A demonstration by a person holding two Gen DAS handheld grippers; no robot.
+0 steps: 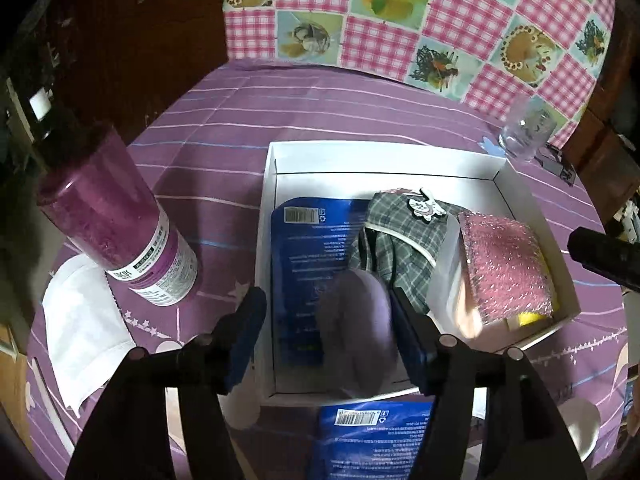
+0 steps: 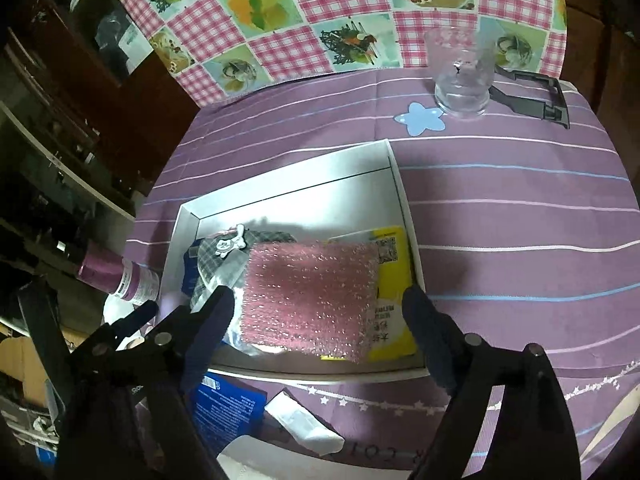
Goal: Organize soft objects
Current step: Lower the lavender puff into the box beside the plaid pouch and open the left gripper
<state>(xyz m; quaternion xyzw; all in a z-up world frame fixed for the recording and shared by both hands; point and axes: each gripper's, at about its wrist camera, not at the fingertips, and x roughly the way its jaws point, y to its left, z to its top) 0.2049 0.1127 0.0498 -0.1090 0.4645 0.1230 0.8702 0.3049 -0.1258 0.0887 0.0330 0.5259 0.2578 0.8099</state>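
The left hand-held gripper points down into the near end of the shallow white cardboard box. Its blue-padded jaws stand spread. A soft pale lilac plush object lies between them, blurred; its right side is at the right pad, and a clear gap separates it from the left pad. Whether the right pad actually touches it cannot be told. The plush object rests on a flat blue printed packet lying on the box floor.

The right hand-held gripper is spread wide above the near right part of the same box, with nothing pinched. Between its jaws, lower down, lies the pink glittery scrubbing sponge, which rests on a yellow printed packet against the right wall of the box.

Between the blue packet and the sponge lies a grey-green plaid fabric pouch with white piping, bearing a small white charm.

Outside the box, on the purple striped cloth covering the bench, a second blue printed packet lies at the near edge. A purple cylindrical can with a translucent cap stands to the left, beside a white paper sheet.

Farther away, a clear drinking glass stands near a light blue star-shaped sticker. A pink checked patchwork cloth hangs behind the bench.
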